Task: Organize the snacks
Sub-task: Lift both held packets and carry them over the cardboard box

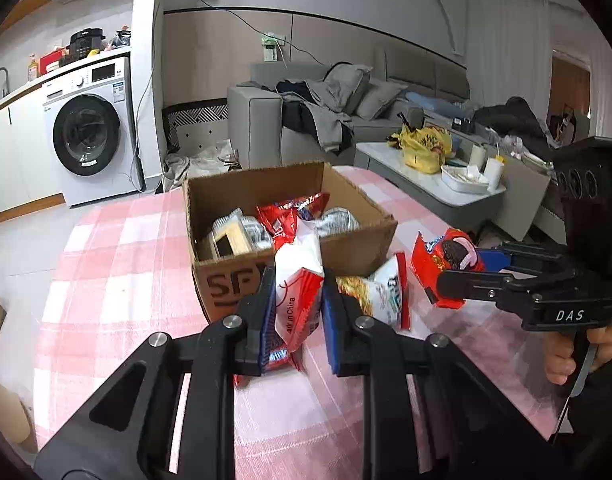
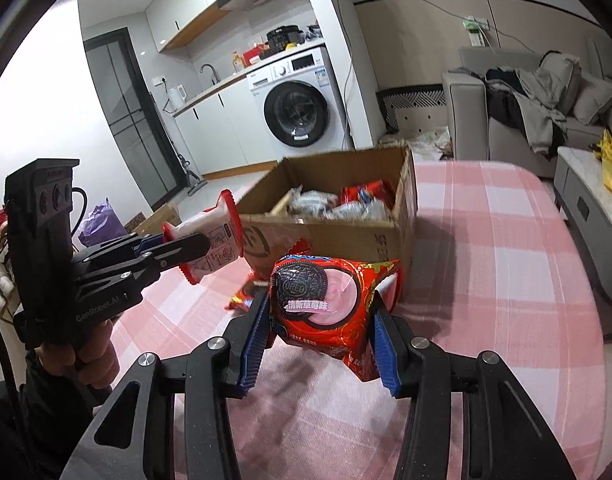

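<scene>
My left gripper point(image 1: 300, 312) is shut on a white and red snack packet point(image 1: 298, 280), held above the pink checked table point(image 1: 126, 280) just in front of the open cardboard box point(image 1: 226, 196). The box holds several snack packets point(image 1: 290, 216). In the right wrist view my right gripper point(image 2: 319, 336) is shut on a red Oreo packet point(image 2: 321, 300), lifted off the cloth near the box point(image 2: 345, 236). The left gripper point(image 2: 194, 246) appears there at the left with its packet point(image 2: 214, 240). One more white and red packet point(image 1: 381, 292) lies on the table beside the box.
A washing machine point(image 1: 90, 132) stands beyond the table at the left. A grey sofa point(image 1: 345, 108) with clothes and a low coffee table point(image 1: 425, 184) carrying a yellow bag point(image 1: 423, 148) lie behind. A person's hand point(image 1: 565, 356) holds the right gripper.
</scene>
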`<state>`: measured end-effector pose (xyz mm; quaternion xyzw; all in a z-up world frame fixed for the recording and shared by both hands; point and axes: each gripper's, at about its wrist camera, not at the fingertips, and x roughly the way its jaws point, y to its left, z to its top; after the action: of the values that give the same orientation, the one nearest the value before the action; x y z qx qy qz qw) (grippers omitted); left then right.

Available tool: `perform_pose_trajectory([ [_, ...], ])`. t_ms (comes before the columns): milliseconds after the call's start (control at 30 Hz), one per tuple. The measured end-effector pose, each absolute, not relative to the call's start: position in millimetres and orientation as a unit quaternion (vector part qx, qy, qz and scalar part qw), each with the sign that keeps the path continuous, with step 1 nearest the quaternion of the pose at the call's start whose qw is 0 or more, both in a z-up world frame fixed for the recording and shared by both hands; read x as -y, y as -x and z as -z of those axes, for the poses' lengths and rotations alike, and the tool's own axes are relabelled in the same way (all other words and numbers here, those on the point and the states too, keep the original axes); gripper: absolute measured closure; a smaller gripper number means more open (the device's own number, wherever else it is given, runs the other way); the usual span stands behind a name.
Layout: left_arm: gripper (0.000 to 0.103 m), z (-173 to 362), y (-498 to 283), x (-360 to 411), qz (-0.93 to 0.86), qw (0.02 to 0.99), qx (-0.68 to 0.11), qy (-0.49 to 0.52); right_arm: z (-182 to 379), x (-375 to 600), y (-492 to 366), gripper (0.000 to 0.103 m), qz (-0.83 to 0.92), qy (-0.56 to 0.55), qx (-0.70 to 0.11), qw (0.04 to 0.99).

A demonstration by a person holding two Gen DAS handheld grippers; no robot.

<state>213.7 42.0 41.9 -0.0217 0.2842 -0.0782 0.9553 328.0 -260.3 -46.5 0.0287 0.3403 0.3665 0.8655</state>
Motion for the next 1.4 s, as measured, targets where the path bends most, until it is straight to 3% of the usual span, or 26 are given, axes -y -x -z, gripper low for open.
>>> perform_pose_trajectory([
  [567, 0.085, -90, -237, -66, 0.059, 0.964, -0.256, 0.030, 19, 235, -370, 0.055, -0.360, -0.051, -0.323, 0.874],
  [1400, 0.085, -52, -347, -79, 0.048, 0.959, -0.277, 0.033, 35, 200, -445, 0.055, -0.331, -0.098, -0.335, 0.877],
])
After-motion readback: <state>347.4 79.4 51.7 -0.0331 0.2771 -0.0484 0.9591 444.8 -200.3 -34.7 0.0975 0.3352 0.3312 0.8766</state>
